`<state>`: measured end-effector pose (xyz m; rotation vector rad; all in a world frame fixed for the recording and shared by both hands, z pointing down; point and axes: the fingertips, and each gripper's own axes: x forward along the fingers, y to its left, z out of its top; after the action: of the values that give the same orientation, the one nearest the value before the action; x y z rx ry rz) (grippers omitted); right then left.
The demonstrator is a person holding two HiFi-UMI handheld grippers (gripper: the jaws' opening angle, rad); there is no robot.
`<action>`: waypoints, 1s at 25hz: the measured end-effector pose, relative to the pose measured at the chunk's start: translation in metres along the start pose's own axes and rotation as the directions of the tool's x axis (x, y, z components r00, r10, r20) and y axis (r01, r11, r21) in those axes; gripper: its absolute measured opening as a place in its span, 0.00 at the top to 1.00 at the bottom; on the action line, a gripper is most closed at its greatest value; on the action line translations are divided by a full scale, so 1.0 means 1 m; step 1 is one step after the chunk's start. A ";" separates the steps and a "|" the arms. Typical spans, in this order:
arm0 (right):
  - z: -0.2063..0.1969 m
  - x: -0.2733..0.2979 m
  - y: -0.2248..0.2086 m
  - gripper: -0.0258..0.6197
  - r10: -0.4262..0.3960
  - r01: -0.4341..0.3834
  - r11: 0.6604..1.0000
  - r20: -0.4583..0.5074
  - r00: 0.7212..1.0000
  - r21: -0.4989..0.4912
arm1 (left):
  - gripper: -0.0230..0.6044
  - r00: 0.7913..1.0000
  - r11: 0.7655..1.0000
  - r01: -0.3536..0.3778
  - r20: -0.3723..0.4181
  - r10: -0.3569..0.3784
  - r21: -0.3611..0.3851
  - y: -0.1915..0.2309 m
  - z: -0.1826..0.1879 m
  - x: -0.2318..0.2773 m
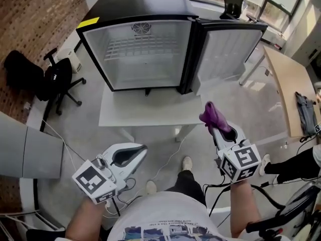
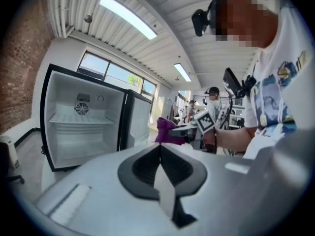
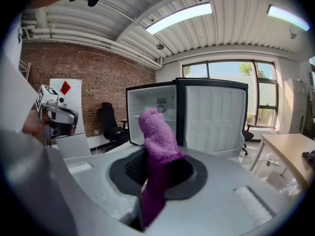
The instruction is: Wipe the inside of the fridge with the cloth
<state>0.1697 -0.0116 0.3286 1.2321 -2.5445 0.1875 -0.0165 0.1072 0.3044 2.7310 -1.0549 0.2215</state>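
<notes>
The fridge [image 1: 145,49] stands open. Its door [image 1: 225,46] is swung wide on the hinge side, and the white interior faces the person. A wire shelf [image 1: 140,48] spans the upper part of the fridge, with a round fan grille [image 1: 142,28] above it on the back wall. A low white table [image 1: 150,115] lies under the fridge and reaches out in front of it.

The right gripper [image 1: 216,127] is held in front of the fridge, toward its door side and well apart from it. Its jaws are clamped on the purple cloth [image 1: 214,115]. In the right gripper view, a bunched end of the cloth sticks up past the jaw tips, and the rest trails back down through the gap between them. None of the cloth touches the fridge.

The left gripper [image 1: 143,149] is also in front of the fridge, toward the side away from the door and farther from it than the right gripper. The left gripper view shows its jaws pressed together along one line with nothing between them.

A black office chair [image 1: 60,79] stands on the floor beside the fridge, on the side away from the door. A wooden desk [image 1: 291,84] stands beyond the open door, well apart from the fridge.
</notes>
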 end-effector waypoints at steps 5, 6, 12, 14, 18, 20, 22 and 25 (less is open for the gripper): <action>-0.002 -0.028 0.069 0.87 0.032 -0.032 0.999 -0.006 0.999 -0.003 | 0.95 0.999 0.999 0.038 -0.018 -0.038 0.033 -0.017 -0.019 -0.042; -0.002 -0.033 0.080 0.87 0.041 -0.041 0.999 -0.006 0.999 -0.011 | 0.95 0.999 0.999 0.042 -0.017 -0.042 0.031 -0.021 -0.022 -0.048; 0.000 -0.066 0.116 0.87 0.077 -0.076 0.996 0.014 0.997 -0.035 | 0.95 0.998 0.996 0.059 -0.002 -0.059 0.062 -0.050 -0.017 -0.055; 0.001 -0.076 0.119 0.87 0.090 -0.089 0.995 0.024 0.996 -0.048 | 0.95 0.998 0.996 0.061 0.006 -0.062 0.068 -0.062 -0.012 -0.051; -0.005 -0.105 0.112 0.87 0.112 -0.110 0.991 0.027 0.993 -0.079 | 0.95 0.999 0.995 0.050 0.011 -0.051 0.081 -0.096 -0.009 -0.039; -0.009 -0.119 0.106 0.87 0.124 -0.121 0.989 0.033 0.992 -0.082 | 0.95 0.998 0.996 0.054 0.015 -0.055 0.071 -0.114 -0.008 -0.030; -0.015 -0.132 0.101 0.87 0.147 -0.144 0.986 0.035 0.989 -0.082 | 0.95 0.998 0.997 0.052 0.019 -0.053 0.052 -0.134 -0.009 -0.021; -0.025 -0.153 0.093 0.87 0.179 -0.176 0.981 0.034 0.983 -0.088 | 0.95 0.999 0.998 0.040 0.001 -0.040 0.038 -0.164 -0.014 -0.011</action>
<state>0.1911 0.1661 0.3038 0.9880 -2.6684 0.0926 0.0855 0.2357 0.2929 2.7837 -1.0059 0.2350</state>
